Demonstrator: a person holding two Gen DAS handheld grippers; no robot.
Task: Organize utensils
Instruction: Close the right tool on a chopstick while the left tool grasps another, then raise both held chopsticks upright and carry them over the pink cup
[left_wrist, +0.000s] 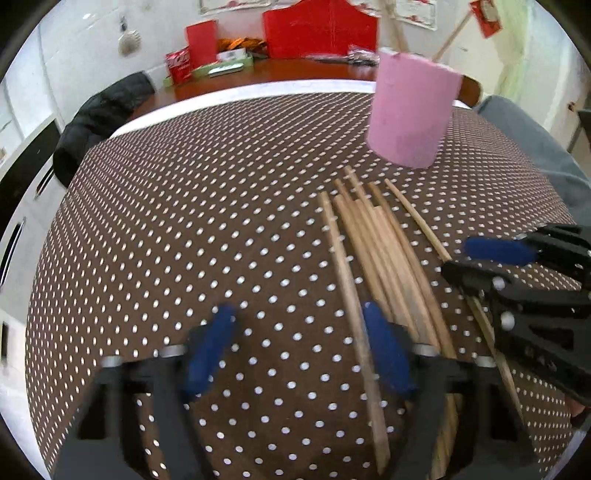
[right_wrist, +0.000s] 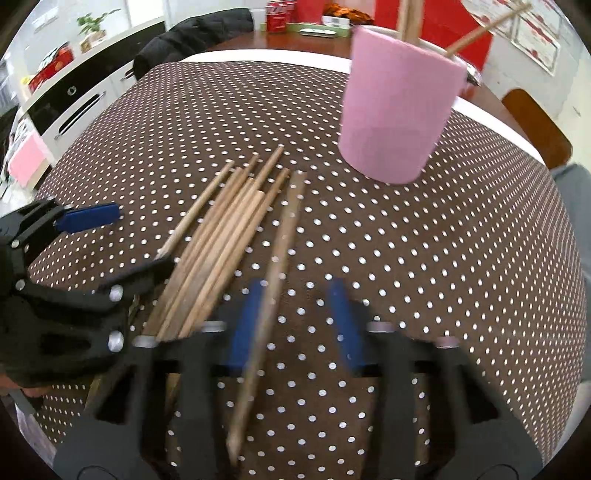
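Several wooden chopsticks (left_wrist: 384, 251) (right_wrist: 221, 240) lie side by side on the brown dotted cloth. A pink cup (left_wrist: 410, 110) (right_wrist: 395, 118) stands behind them with a few sticks (right_wrist: 410, 18) in it. My left gripper (left_wrist: 301, 347) (right_wrist: 122, 243) is open; the leftmost chopstick (left_wrist: 347, 288) runs between its blue fingers, close to the right one. My right gripper (right_wrist: 295, 325) (left_wrist: 476, 262) is also open. A single chopstick (right_wrist: 280, 236) lies between its fingers against the left one, and the right finger (right_wrist: 343, 325) stands apart from it. Both sets of fingers look blurred.
The dotted tablecloth (left_wrist: 184, 221) covers the near part of a wooden table. At the far end stand red boxes (left_wrist: 321, 29), a cola can (left_wrist: 179, 64) and a green tray. A black jacket (left_wrist: 99, 118) hangs on the left, and grey cloth (left_wrist: 535, 147) shows on the right.
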